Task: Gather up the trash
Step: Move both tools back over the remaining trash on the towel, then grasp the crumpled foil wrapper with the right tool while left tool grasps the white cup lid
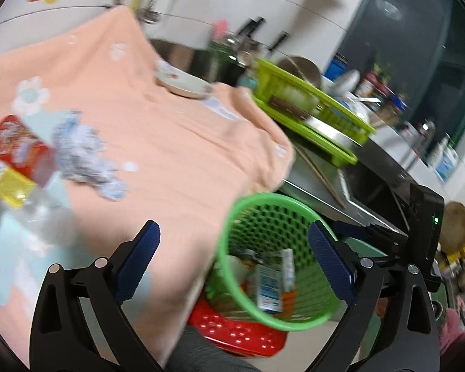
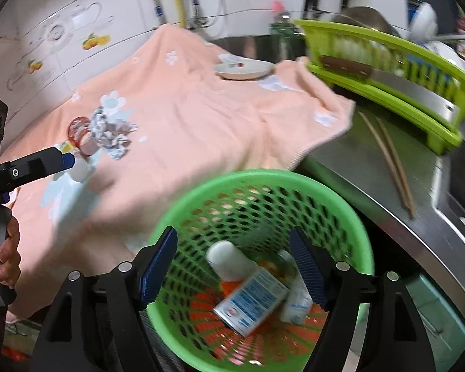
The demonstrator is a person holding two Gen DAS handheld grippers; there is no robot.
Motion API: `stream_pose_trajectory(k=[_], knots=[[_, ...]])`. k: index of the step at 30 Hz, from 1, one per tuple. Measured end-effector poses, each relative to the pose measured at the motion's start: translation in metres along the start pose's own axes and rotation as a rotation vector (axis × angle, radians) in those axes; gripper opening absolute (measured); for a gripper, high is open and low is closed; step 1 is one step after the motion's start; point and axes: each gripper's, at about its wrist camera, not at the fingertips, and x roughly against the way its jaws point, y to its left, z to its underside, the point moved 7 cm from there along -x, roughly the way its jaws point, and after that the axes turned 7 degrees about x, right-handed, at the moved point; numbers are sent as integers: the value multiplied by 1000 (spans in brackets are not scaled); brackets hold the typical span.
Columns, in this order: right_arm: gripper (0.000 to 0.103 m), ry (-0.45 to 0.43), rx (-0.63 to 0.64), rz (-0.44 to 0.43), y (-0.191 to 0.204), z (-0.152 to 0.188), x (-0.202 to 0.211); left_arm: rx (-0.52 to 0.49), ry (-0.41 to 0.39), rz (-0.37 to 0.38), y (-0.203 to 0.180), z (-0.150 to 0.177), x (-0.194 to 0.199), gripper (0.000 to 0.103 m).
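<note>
A green mesh basket (image 2: 263, 183) stands beside the table edge and holds a white bottle (image 2: 229, 260), a blue-and-white carton (image 2: 251, 300) and other litter; it also shows in the left wrist view (image 1: 232, 223). My right gripper (image 2: 235, 266) is open and empty above the basket. My left gripper (image 1: 232, 260) is open and empty over the table edge; it also shows in the right wrist view (image 2: 66, 159). On the peach cloth (image 1: 170, 142) lie a crumpled paper wad (image 1: 83, 155) and a clear plastic bottle with a red label (image 1: 18, 152).
A white dish (image 1: 183, 80) sits at the cloth's far edge. A lime dish rack (image 2: 387, 71) stands on the steel counter with two chopsticks (image 2: 387, 155) beside it. A red stool (image 1: 238, 331) is under the basket. A tiled wall is behind.
</note>
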Motion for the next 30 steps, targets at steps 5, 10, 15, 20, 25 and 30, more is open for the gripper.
stream_pose_trajectory(k=[5,10,15,20,25,30], knots=[[72,-3,62,-64,34,-25,-18,40,-54,-131,45,-11,27,95],[72,-3,118,-127,70,-47,-36,81,-84,-220,89,-17,52,95],[72,-5,169,-185,107,-71,-54,130,-105,-282,133,-21,74,95],[72,-6,202,-242,139,-96,-71,172,-112,-298,163,-24,86,95],[72,1,237,-281,170,-118,-94,189,-100,-332,190,-25,89,95],[70,7,263,-295,192,-137,-116,204,-78,-340,213,-26,87,95]])
